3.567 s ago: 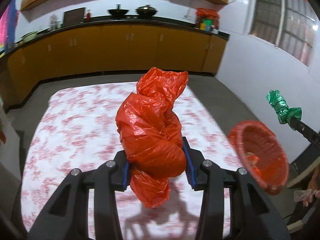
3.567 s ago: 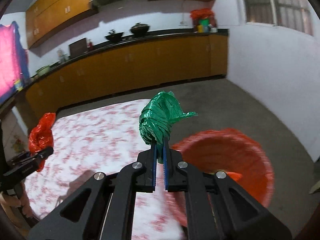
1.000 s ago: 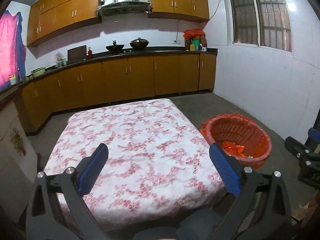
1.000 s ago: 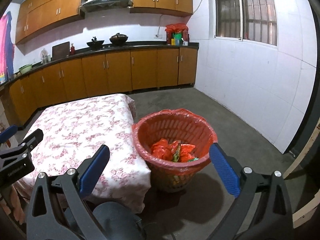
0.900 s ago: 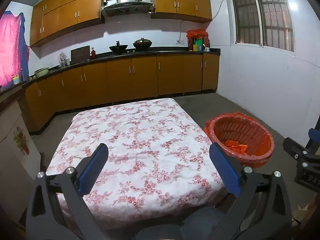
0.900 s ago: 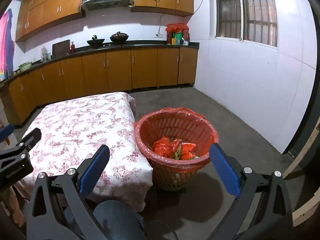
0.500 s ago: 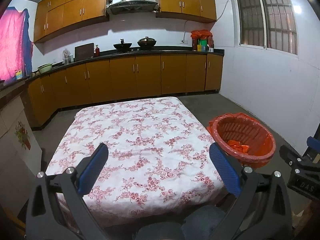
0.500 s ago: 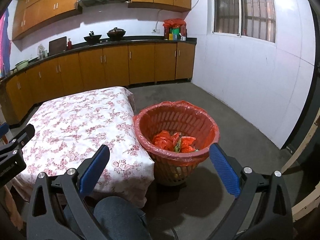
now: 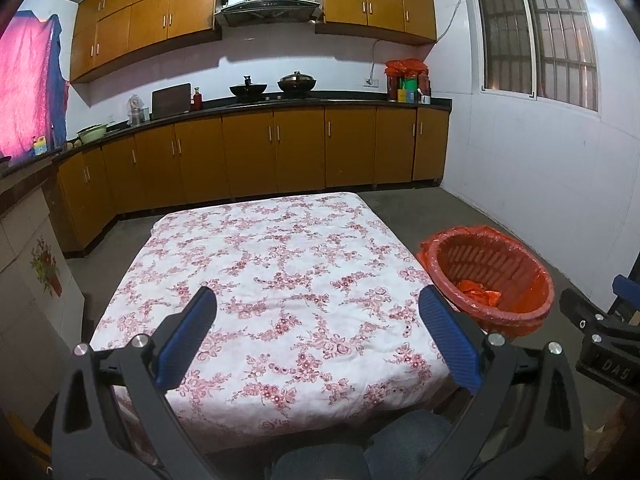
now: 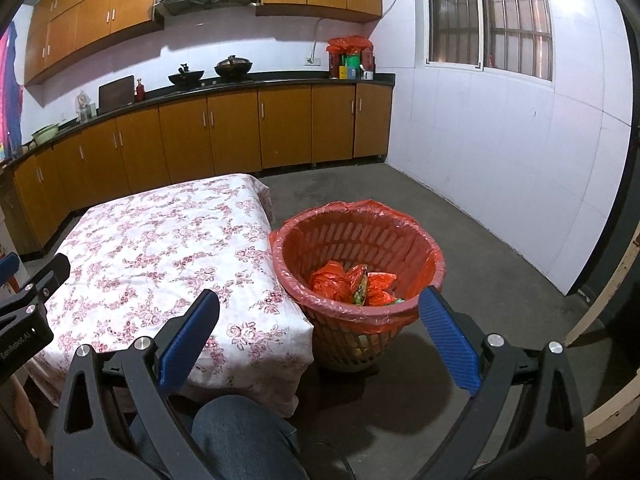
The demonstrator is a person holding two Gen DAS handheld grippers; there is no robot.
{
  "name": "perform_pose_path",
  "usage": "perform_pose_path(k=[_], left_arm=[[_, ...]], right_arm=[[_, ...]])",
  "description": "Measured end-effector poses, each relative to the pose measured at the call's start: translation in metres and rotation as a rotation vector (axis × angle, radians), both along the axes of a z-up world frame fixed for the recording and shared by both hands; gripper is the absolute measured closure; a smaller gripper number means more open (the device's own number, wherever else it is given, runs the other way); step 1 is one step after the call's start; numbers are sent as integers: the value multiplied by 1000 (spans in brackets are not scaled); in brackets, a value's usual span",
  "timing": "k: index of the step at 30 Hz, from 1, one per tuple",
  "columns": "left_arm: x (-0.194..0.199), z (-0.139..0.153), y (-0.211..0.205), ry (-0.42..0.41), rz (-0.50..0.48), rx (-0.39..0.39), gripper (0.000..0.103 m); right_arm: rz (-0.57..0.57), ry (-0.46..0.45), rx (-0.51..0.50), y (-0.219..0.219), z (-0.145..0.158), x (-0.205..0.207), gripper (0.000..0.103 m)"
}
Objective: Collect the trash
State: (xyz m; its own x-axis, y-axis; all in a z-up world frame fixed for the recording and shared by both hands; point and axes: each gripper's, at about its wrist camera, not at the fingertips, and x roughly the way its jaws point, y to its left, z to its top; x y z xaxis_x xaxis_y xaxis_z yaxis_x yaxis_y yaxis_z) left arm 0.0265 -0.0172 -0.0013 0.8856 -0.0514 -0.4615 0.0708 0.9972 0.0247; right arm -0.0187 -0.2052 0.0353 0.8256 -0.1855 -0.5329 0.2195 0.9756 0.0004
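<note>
Left hand-held gripper point(image 9: 318, 332) raised over the near edge of a desk point(image 9: 276, 264) draped in a white cloth with a red floral print, blue-padded fingers point(image 9: 188, 336) spread wide and gripping nothing; right hand-held gripper point(image 10: 320, 334) likewise spread wide and empty, poised near the desk's right corner and facing a red slatted trash basket point(image 10: 416, 240); basket standing on the grey concrete floor point(image 10: 460, 232), just beside the desk's right side, lined with a red plastic bag folded over its rim; inside, at the bottom, crumpled red plastic bags point(image 10: 332, 282) with a scrap of green trash point(image 10: 360, 286) wedged among them; same basket seen from the left wrist view at right of the desk, a patch of red plastic visible at its bottom; a knee in blue denim point(image 10: 240, 432) low in the foreground of both views; behind, a run of brown wooden kitchen cabinets point(image 9: 276, 152) under a dark countertop with two woks point(image 9: 248, 89), a range hood point(image 9: 268, 0) above, a barred window point(image 9: 536, 32) in the white tiled wall at right.
</note>
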Motion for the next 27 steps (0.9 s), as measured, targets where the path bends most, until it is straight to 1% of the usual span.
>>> perform_pose_path(k=[27], left_arm=[[0,4,-4,-7,-11,-11,4]], right_arm=[[-10,-17,-1,0,3,-1,4]])
